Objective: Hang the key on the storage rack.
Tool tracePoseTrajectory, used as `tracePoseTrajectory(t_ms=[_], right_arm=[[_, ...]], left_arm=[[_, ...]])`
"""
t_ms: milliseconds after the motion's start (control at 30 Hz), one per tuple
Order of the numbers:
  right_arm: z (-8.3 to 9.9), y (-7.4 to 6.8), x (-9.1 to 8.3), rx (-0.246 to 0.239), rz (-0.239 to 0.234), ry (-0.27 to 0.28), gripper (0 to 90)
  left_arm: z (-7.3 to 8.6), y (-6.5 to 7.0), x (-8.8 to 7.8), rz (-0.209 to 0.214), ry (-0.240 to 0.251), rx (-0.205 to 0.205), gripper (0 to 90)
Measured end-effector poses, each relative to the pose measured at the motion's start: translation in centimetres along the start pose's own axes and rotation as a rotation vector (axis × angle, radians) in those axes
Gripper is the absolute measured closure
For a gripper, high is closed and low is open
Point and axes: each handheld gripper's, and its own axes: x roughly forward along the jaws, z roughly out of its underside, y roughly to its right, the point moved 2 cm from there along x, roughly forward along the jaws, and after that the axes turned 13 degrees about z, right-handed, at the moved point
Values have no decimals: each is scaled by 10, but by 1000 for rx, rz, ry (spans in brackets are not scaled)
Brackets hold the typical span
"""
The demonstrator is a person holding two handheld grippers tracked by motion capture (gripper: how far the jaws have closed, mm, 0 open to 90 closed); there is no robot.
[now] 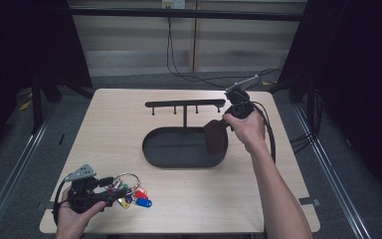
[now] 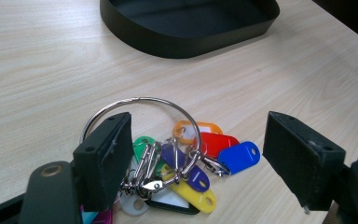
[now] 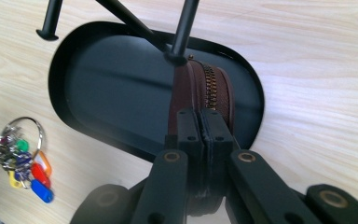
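High view: my right gripper (image 1: 227,122) is over the right end of the black tray (image 1: 151,152), clamped on a brown zip pouch (image 1: 216,138) that hangs down into the tray. Behind the tray stands a black rack (image 1: 185,104) with small pegs on a thin post. My left gripper (image 1: 110,186) sits at the near left corner of the table (image 1: 109,119), low and close to a bunch of keys (image 1: 129,191) with coloured tags.

Left gripper view: my jaws stand wide apart, nothing pressed between them. The key ring (image 2: 140,116) lies flat on the table between the two pads, nearer the left pad (image 2: 105,161), whose edge overlaps the ring; I cannot tell if they touch. Tags in orange, red, blue, yellow, purple, green and white fan out beneath the ring. The tray rim (image 2: 186,44) is well beyond.

Right gripper view: my jaws are pinched together on the top edge of the pouch (image 3: 203,93), zip facing me. The pouch hangs over the right part of the tray (image 3: 60,70), just beside the foot of the rack post (image 3: 184,28). The keys (image 3: 21,156) lie well apart on the table, at left.
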Motion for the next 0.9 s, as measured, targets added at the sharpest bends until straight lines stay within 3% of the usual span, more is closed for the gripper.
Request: tracePoseTrajectory(t_ms=[167,200,333,633,900], right_arm=[[-1,-5,13,24,-65,-3,878],[-1,-6,19,30,-96,-11,878],[1,-7,32,47,-134,-25,878],[10,9,60,140,-249,-13,879],[13,16,69,148,-218,-13,872]], left_arm=[[0,0,-1,0,4,0,242],[0,0,-1,-3,4,0,242],[0,0,-1,1,6,-1,242],[0,0,-1,2,-3,6,242],[0,0,-1,-1,0,1,242]])
